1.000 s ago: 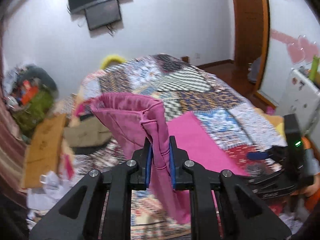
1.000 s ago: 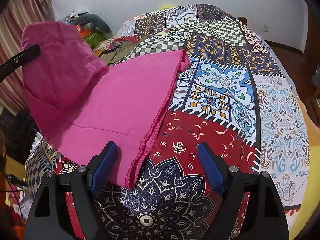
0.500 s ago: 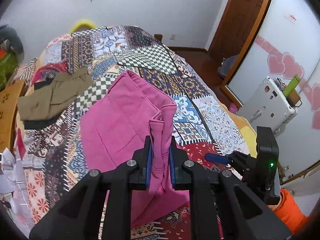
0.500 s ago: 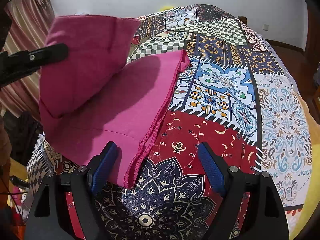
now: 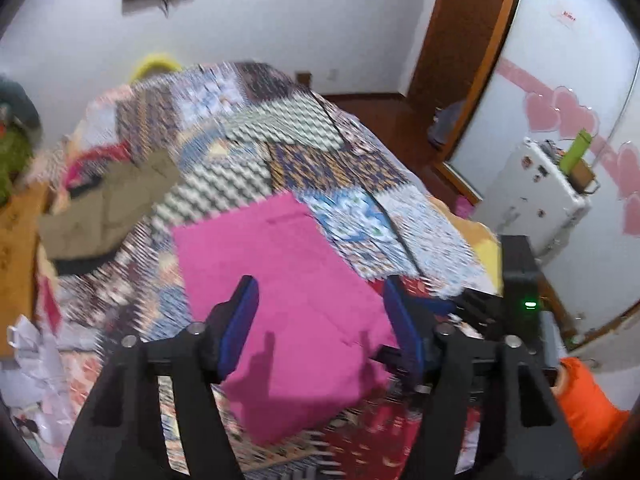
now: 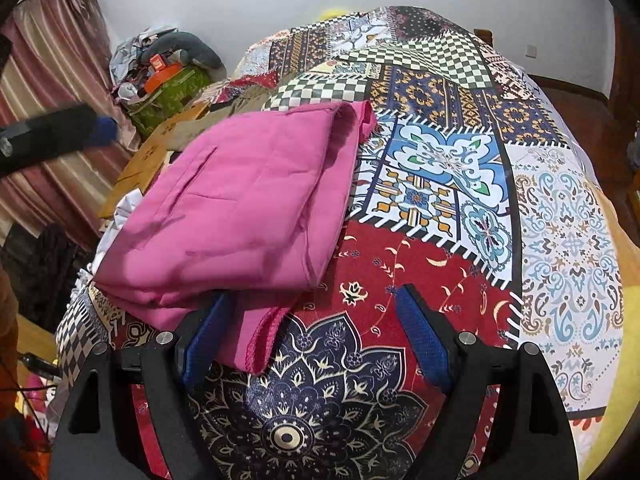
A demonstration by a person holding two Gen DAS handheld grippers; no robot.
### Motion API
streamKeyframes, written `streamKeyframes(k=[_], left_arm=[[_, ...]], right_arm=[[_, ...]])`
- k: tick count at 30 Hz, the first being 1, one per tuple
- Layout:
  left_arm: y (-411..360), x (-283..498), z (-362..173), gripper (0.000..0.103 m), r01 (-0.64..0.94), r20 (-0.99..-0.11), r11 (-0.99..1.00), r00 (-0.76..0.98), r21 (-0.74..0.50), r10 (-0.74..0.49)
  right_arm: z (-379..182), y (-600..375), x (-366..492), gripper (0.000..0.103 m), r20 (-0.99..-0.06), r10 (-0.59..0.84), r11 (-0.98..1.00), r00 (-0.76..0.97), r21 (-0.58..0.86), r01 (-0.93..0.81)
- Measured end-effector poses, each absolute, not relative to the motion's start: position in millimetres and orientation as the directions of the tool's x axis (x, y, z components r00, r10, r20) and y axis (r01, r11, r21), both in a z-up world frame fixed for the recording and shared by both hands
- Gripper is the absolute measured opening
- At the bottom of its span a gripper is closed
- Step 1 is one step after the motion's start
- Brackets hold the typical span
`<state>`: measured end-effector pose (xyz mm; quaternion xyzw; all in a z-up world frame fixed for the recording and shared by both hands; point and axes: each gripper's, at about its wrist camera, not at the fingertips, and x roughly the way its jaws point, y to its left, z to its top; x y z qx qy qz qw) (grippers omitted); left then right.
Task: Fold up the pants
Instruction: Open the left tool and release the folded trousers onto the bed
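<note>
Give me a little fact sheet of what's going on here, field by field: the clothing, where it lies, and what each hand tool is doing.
garment: pink pants, folded over on themselves
surface: patchwork bedspread
left tool: open, holding nothing, above the pants
right tool: open, holding nothing, at the near hem of the pants
other clothing: olive garment lying farther back on the bed
image quality: left view is motion-blurred

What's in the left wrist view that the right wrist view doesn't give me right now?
Left wrist only: the open left tool above the pants, the wooden door, the white appliance and the right tool's body. Right wrist only: the open right tool, the striped curtain, and the folded top layer's edge with a hem poking out beneath. Both: the pink pants on the patchwork bedspread, held by neither tool.
</note>
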<state>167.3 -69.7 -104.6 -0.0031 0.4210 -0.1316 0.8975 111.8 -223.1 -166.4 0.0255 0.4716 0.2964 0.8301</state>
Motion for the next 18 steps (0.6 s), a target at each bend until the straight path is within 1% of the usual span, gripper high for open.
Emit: streamKeyframes(k=[1, 3, 6, 8, 13, 18], left_arm=[[-66.4, 169.8, -104.6, 0.068, 0.228, -0.755, 0.968, 0.616, -0.103, -0.225], [-57.0, 176.9, -104.9, 0.075, 0.202, -0.753, 0.977, 0.632, -0.067, -0.182], [-37.5, 195.8, -108.7, 0.079, 0.155, -0.754, 0.988, 0.648, -0.004, -0.105], [-26.1, 209.9, -113.9, 0.081, 0.138, -0.765, 0.990, 0.640, 0.021, -0.073], [-1.1, 252.6, -134.1, 0.081, 0.099, -0.799, 0.989, 0.601, 0.111, 0.030], [16.1, 292.5, -159.8, 0.083, 0.078, -0.830, 0.987, 0.552, 0.140, 0.074]], right_arm=[[-164.9, -224.8, 111.5, 0.081, -0.766, 0.521, 0.821, 0.377, 0.328, -0.467], [-162.7, -228.5, 111.2, 0.081, -0.764, 0.527, 0.818, 0.371, 0.339, -0.464], [-159.0, -234.8, 108.7, 0.081, -0.764, 0.516, 0.827, 0.388, 0.326, -0.458], [-156.4, -240.1, 108.6, 0.081, -0.764, 0.509, 0.834, 0.397, 0.324, -0.446], [-147.9, -251.9, 110.9, 0.081, -0.752, 0.515, 0.839, 0.411, 0.346, -0.419], [-136.3, -253.7, 113.7, 0.081, -0.741, 0.505, 0.849, 0.443, 0.333, -0.411]])
